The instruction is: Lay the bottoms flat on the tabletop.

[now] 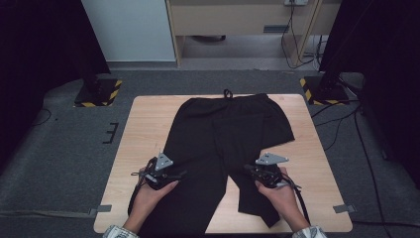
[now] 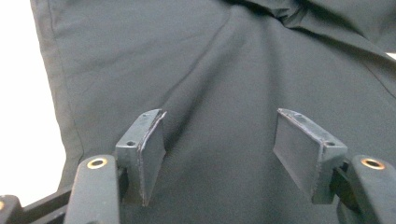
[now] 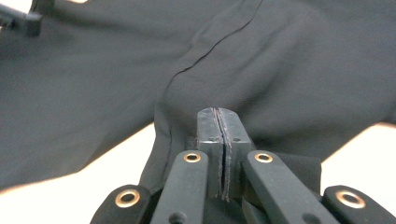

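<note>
Black trousers (image 1: 223, 134) lie flat on the wooden table (image 1: 146, 119), waistband at the far edge and legs toward me. My left gripper (image 1: 179, 174) hovers over the left leg (image 2: 224, 70), jaws wide apart with nothing between the pads (image 2: 152, 154). My right gripper (image 1: 249, 169) is at the inner edge of the right leg. Its jaws (image 3: 217, 114) are pressed together, and the cloth (image 3: 280, 70) puckers up in a fold right at their tips, pinched there. A seam (image 3: 205, 51) runs away from the tips.
Bare wood shows between the two legs (image 3: 126, 144) and along both sides of the table. Two stand bases with yellow-black stripes (image 1: 98, 92) (image 1: 323, 89) sit on the carpet beyond the far corners. Cables (image 1: 346, 124) trail on the floor at the right.
</note>
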`<state>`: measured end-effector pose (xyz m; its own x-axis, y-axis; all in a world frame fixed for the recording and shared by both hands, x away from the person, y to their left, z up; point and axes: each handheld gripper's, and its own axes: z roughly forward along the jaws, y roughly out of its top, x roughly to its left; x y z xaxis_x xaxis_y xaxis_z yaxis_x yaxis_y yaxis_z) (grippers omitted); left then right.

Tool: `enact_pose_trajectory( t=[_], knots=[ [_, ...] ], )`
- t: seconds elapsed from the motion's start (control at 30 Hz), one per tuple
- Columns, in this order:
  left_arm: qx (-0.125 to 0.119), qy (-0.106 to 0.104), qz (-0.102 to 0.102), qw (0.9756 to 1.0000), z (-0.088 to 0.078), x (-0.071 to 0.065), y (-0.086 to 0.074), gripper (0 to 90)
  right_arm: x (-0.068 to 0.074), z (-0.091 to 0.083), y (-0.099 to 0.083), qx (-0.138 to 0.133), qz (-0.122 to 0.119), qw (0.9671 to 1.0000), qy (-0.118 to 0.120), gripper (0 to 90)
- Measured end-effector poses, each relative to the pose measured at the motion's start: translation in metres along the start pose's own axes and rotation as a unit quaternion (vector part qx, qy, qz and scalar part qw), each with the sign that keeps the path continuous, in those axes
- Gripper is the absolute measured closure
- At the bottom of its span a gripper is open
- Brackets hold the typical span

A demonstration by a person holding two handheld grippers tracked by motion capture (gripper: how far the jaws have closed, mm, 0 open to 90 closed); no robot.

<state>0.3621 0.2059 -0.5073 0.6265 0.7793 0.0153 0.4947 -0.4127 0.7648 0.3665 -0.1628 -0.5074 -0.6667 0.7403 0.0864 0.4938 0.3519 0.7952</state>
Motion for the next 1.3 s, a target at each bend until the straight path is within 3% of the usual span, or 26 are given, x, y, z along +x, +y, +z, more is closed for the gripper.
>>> enact_pose_trajectory(
  t=[0.1, 0.17, 0.23, 0.27, 0.3, 0.37, 0.4, 0.53, 0.57, 0.63, 0.67, 0.7, 0.87, 1.0, 1.1, 1.3],
  knots=[
    [0.000, -0.003, 0.002, 1.0000, -0.001, -0.002, 0.000, 33.1, 0.008, 0.000, -0.003, 0.005, 0.004, 0.9999, 0.013, 87.8],
    [-0.003, -0.005, 0.000, 1.0000, -0.001, -0.003, 0.001, 33.1, 0.011, 0.000, -0.003, 0.014, -0.011, 0.9997, 0.014, 77.9],
    [-0.003, -0.004, 0.005, 1.0000, -0.001, -0.005, 0.004, 33.1, 0.009, -0.003, -0.001, 0.011, -0.014, 0.9998, -0.004, 62.4],
    [-0.006, -0.010, 0.004, 0.9999, 0.000, -0.008, 0.006, 33.1, 0.002, -0.007, 0.001, 0.014, -0.011, 0.9997, -0.018, 50.3],
    [-0.006, -0.010, 0.004, 0.9999, 0.000, -0.008, 0.006, 33.0, 0.002, -0.007, 0.001, 0.014, -0.011, 0.9997, -0.018, 50.3],
    [-0.008, -0.015, 0.008, 0.9998, 0.002, -0.011, 0.011, 33.1, -0.006, -0.015, 0.001, 0.007, -0.002, 0.9997, -0.023, 40.3],
    [-0.004, -0.020, 0.016, 0.9997, 0.007, -0.015, 0.018, 33.1, -0.017, -0.021, -0.001, 0.007, 0.006, 0.9996, -0.027, 30.8],
    [-0.002, -0.032, 0.021, 0.9992, 0.021, -0.025, 0.033, 33.4, -0.033, -0.030, -0.010, 0.005, 0.018, 0.9992, -0.036, 23.9],
    [-0.004, -0.040, 0.018, 0.9990, 0.026, -0.029, 0.038, 34.0, -0.038, -0.032, -0.013, 0.003, 0.028, 0.9992, -0.029, 22.4],
    [-0.007, -0.051, 0.016, 0.9985, 0.037, -0.038, 0.049, 34.7, -0.046, -0.034, -0.016, 0.009, 0.038, 0.9989, -0.024, 32.5],
    [-0.003, -0.058, 0.021, 0.9981, 0.048, -0.047, 0.058, 36.0, -0.050, -0.037, -0.017, 0.007, 0.037, 0.9990, -0.023, 49.1],
    [-0.003, -0.058, 0.021, 0.9981, 0.048, -0.047, 0.058, 37.1, -0.050, -0.037, -0.017, 0.007, 0.037, 0.9990, -0.023, 49.1],
    [0.012, -0.079, 0.038, 0.9961, 0.073, -0.072, 0.074, 40.5, -0.046, -0.036, -0.024, 0.011, 0.031, 0.9991, -0.029, 77.0],
    [0.019, -0.092, 0.039, 0.9948, 0.084, -0.079, 0.078, 41.8, -0.041, -0.035, -0.027, 0.017, 0.023, 0.9989, -0.037, 77.7],
    [0.032, -0.090, 0.046, 0.9944, 0.096, -0.082, 0.080, 42.0, -0.037, -0.034, -0.031, 0.027, 0.028, 0.9984, -0.040, 71.9],
    [0.050, -0.092, 0.043, 0.9936, 0.115, -0.083, 0.084, 42.8, -0.028, -0.029, -0.041, 0.049, 0.041, 0.9977, -0.021, 50.0]
  ],
)
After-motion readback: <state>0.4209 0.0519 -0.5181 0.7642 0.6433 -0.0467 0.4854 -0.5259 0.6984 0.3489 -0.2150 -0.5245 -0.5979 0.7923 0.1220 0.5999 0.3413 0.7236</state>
